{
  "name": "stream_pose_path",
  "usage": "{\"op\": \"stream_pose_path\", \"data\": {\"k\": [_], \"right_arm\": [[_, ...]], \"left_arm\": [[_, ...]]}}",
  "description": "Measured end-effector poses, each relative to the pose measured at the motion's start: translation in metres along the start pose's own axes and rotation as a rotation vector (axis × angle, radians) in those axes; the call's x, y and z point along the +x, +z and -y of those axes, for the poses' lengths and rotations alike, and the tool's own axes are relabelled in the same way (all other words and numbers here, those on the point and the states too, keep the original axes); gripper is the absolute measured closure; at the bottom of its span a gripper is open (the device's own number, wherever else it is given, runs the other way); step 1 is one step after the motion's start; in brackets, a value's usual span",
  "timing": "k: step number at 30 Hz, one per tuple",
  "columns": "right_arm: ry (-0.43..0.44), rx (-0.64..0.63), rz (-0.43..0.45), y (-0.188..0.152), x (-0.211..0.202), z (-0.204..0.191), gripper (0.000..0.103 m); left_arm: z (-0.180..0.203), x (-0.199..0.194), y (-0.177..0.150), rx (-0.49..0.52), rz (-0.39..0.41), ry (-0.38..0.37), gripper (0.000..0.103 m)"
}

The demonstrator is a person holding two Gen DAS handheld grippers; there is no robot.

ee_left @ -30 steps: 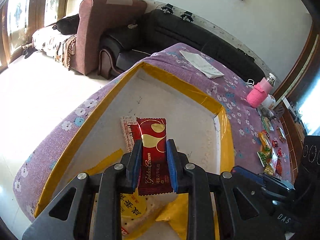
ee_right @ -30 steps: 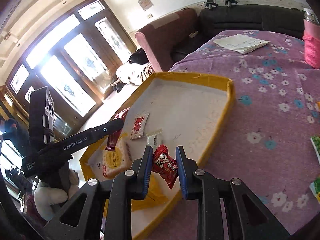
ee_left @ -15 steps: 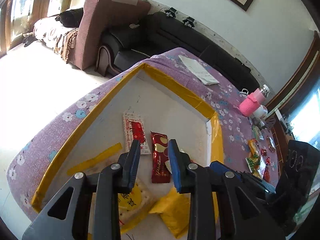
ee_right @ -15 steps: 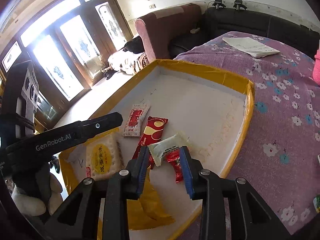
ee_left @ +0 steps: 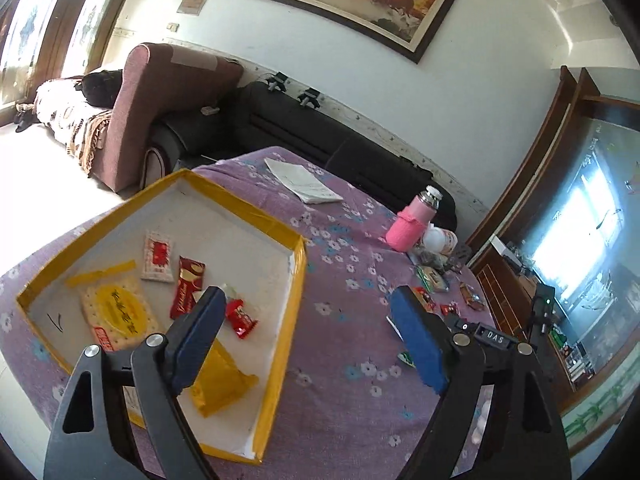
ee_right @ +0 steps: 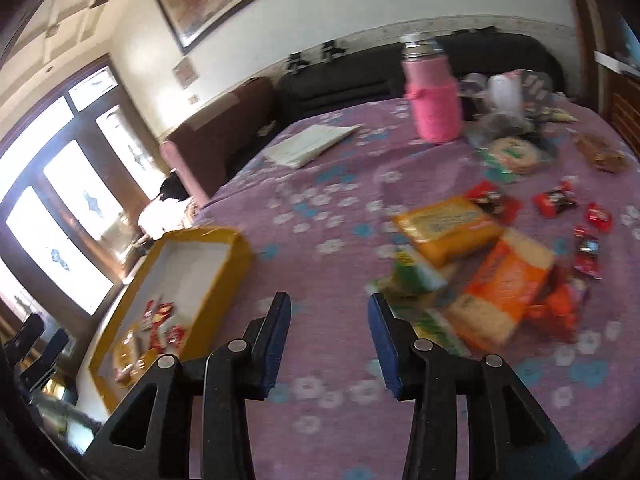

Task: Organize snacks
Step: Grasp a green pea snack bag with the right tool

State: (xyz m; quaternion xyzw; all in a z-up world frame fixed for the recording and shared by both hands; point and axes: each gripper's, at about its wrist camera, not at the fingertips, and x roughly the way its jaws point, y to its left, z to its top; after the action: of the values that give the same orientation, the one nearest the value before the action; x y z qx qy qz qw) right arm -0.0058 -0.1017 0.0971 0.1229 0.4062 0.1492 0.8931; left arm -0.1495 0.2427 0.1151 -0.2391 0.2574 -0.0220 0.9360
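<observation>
Lying flat, crinkly foil packets (ee_left: pixel 188 286) fill yellow-rimmed tray (ee_left: pixel 294 280).

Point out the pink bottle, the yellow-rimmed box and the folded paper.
pink bottle (ee_left: pixel 408 229), left wrist view, on its pink sleeve.
yellow-rimmed box (ee_left: pixel 298 276), left wrist view, on its right rim.
folded paper (ee_left: pixel 304 182), left wrist view, on its middle.

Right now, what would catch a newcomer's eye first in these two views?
The yellow-rimmed tray at the near edge of the purple flowered tablecloth, holding a few snack packets. Farther across the table, a loose pile of orange and red snacks waits, with a pink bottle standing upright behind it.
</observation>
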Motion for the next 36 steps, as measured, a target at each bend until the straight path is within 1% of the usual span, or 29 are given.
{"op": "stream_pose_path", "data": {"k": [3,5,8,10,11,12,14,16,17,18,19,21,23,24,25,26,28,30,31,34,36], "right_arm": [[-0.012,0.03,-0.032,0.002,0.002,0.03,0.06],[0.005,0.033,-0.056,0.002,0.012,0.037,0.06],[0.024,0.056,-0.109,-0.001,0.039,0.04,0.061],[-0.029,0.047,-0.138,-0.008,0.056,0.036,0.063],[-0.028,0.034,-0.151,-0.011,0.062,0.032,0.073],[-0.023,0.017,-0.17,-0.015,0.068,0.028,0.079],[0.018,-0.018,-0.203,-0.023,0.069,0.015,0.085],[0.074,-0.068,-0.249,-0.033,0.066,0.0,0.086],[0.112,-0.104,-0.277,-0.037,0.063,-0.008,0.086],[0.139,-0.138,-0.284,-0.038,0.055,-0.015,0.086],[0.138,-0.154,-0.255,-0.035,0.046,-0.018,0.086],[0.073,-0.138,-0.147,-0.019,0.029,-0.013,0.081],[0.009,-0.096,-0.071,0.0,0.024,-0.004,0.054],[-0.025,-0.081,-0.055,0.008,0.027,-0.001,0.053],[-0.053,-0.072,-0.058,0.014,0.034,0.0,0.052],[-0.066,-0.062,-0.078,0.02,0.046,0.001,0.052],[-0.093,-0.05,-0.149,0.024,0.074,0.0,0.053],[-0.105,-0.044,-0.205,0.022,0.096,-0.003,0.06],[-0.087,-0.043,-0.223,0.021,0.102,-0.004,0.067],[0.018,-0.049,-0.277,0.01,0.108,-0.019,0.068],[0.086,-0.108,-0.335,-0.005,0.109,-0.036,0.068]], "left_arm": [[0.012,0.011,-0.011,0.036,-0.034,0.035,0.018],[0.018,0.016,-0.018,0.052,-0.057,0.043,0.018],[0.024,0.014,-0.026,0.062,-0.074,0.045,0.018],[0.025,0.013,-0.029,0.064,-0.081,0.041,0.018],[0.027,0.013,-0.031,0.063,-0.083,0.041,0.018],[0.027,0.013,-0.032,0.061,-0.086,0.04,0.018],[0.026,0.014,-0.033,0.052,-0.088,0.038,0.018],[0.026,0.015,-0.033,0.047,-0.095,0.031,0.018],[0.026,0.016,-0.034,0.044,-0.099,0.027,0.018],[0.026,0.016,-0.034,0.043,-0.103,0.022,0.018],[0.026,0.016,-0.035,0.043,-0.105,0.02,0.018],[0.026,0.017,-0.035,0.038,-0.108,0.016,0.018],[0.027,0.018,-0.036,0.033,-0.113,0.009,0.018],[0.027,0.018,-0.036,0.033,-0.115,0.008,0.018],[0.028,0.017,-0.037,0.034,-0.116,0.007,0.018],[0.028,0.017,-0.037,0.033,-0.116,0.007,0.018],[0.028,0.014,-0.036,0.031,-0.112,0.007,0.018],[0.027,0.012,-0.034,0.031,-0.107,0.01,0.018],[0.025,0.011,-0.034,0.03,-0.105,0.014,0.018],[0.018,0.013,-0.033,0.014,-0.105,0.023,0.018],[0.015,0.016,-0.033,0.0,-0.114,0.023,0.018]]}}
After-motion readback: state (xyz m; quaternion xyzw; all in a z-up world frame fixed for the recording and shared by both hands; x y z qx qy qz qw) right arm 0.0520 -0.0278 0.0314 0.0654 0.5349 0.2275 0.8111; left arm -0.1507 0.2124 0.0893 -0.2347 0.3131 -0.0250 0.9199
